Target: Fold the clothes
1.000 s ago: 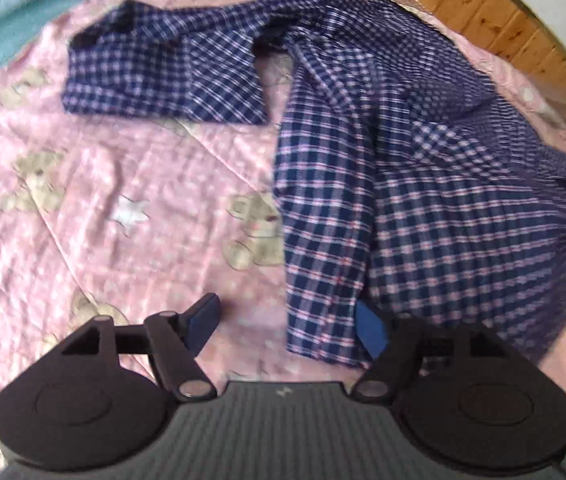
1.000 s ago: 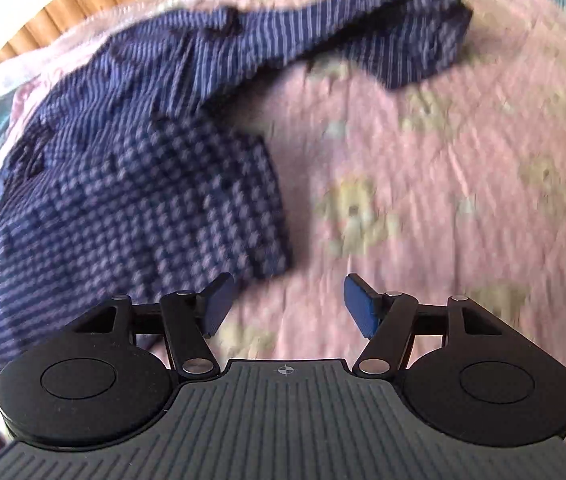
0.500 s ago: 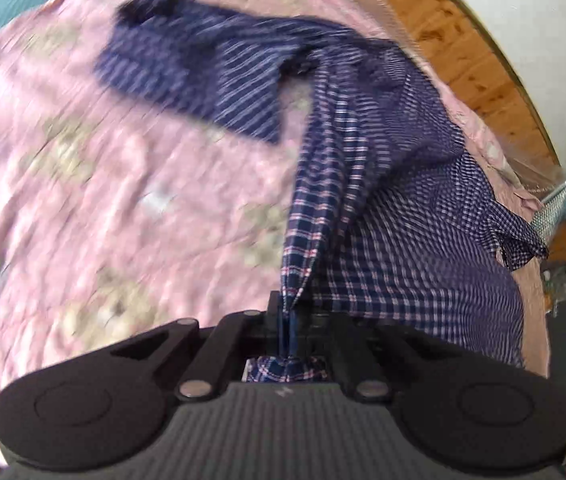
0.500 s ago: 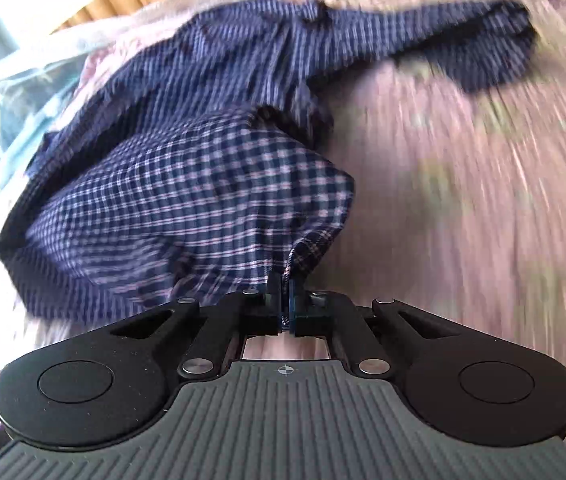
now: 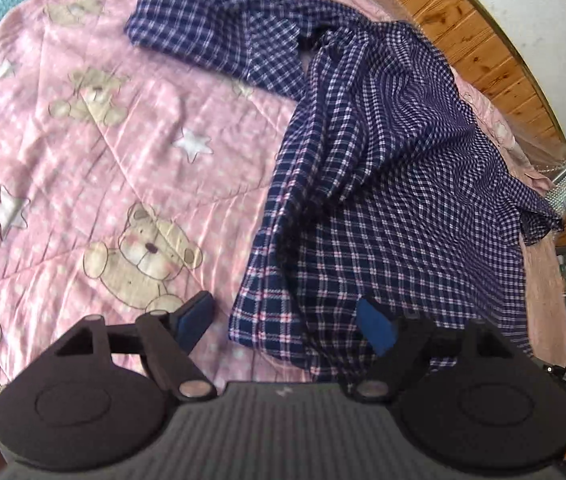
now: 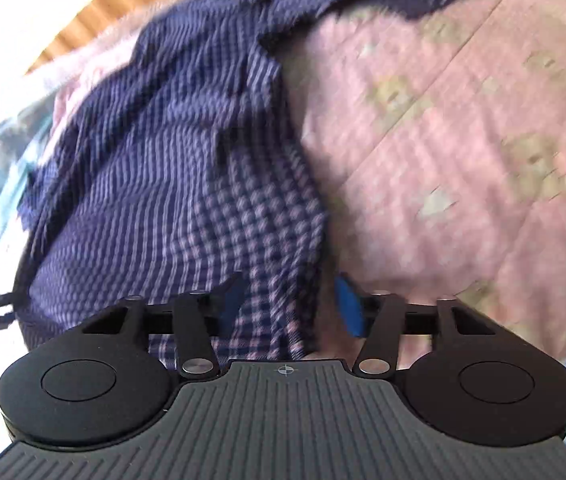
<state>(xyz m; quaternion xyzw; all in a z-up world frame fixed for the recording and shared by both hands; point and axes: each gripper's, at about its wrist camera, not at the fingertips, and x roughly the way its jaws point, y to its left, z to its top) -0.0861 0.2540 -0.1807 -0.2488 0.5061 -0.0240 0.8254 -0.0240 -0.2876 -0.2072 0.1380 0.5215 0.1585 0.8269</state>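
With both the left gripper and right gripper spread wide and holding nothing, the plaid shirt lies rumpled on the pink bed quilt. Right view's blurry, but a regrab could pinch quilt too, or just one layer.
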